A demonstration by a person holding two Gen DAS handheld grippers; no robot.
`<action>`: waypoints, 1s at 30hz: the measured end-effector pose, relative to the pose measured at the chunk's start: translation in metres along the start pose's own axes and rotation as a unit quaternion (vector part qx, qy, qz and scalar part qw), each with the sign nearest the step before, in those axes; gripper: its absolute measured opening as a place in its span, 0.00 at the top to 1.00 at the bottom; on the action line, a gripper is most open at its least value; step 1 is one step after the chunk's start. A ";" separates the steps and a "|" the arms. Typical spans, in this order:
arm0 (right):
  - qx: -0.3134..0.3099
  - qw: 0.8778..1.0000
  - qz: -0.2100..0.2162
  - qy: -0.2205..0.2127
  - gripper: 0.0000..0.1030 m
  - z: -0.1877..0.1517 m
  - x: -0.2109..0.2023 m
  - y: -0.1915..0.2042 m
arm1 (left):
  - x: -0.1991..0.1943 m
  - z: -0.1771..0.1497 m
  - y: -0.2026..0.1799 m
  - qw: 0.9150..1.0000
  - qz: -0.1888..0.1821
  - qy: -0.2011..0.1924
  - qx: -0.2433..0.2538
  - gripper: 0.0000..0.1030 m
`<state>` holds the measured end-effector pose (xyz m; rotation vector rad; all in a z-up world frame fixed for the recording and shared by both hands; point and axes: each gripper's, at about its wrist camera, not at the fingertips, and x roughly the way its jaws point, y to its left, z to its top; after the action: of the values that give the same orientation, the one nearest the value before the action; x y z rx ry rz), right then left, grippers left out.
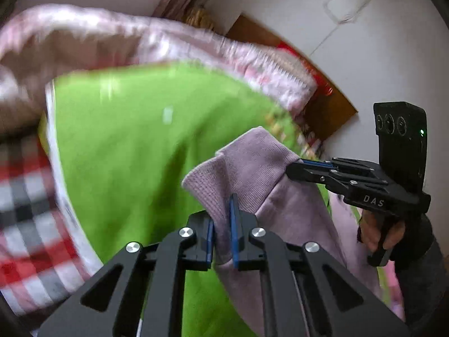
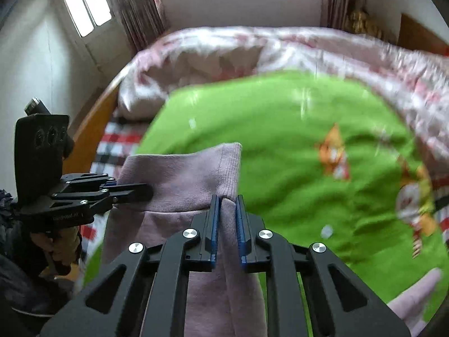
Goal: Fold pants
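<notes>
The pants (image 1: 247,168) are pale lilac knit with a ribbed band. Both grippers hold them lifted above a green blanket (image 1: 126,140). My left gripper (image 1: 221,224) is shut on one end of the ribbed band. My right gripper (image 1: 291,168) is shut on the other end, seen from the side. In the right wrist view my right gripper (image 2: 227,216) pinches the band of the pants (image 2: 190,174), and my left gripper (image 2: 146,189) grips it at the left. The fabric hangs down below both grippers.
The green blanket (image 2: 280,140) with cartoon prints covers a bed. A pink floral quilt (image 2: 252,47) is bunched along the far side. A red plaid sheet (image 1: 25,210) shows at the edge. A wooden bed frame (image 2: 92,129) and a window (image 2: 84,2) are at the left.
</notes>
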<state>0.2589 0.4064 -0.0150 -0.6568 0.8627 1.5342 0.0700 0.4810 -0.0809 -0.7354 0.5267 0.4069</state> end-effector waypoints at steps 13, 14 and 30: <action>0.085 0.996 -0.023 0.026 0.54 0.020 0.036 -0.019 | 0.008 0.010 0.031 0.992 0.123 0.008 -0.030 0.46; 0.096 0.995 -0.022 0.012 0.49 0.023 0.020 -0.021 | -0.003 0.014 0.028 0.985 0.171 -0.011 -0.032 0.37; 0.406 0.900 -0.151 -0.043 0.44 -0.225 -0.139 -0.167 | 0.023 -0.066 -0.112 0.979 0.024 0.116 0.167 0.03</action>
<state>0.4289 0.1469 -0.0558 -0.0903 1.1608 0.7962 0.1264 0.3617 -0.0764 -0.4476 0.8123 0.2682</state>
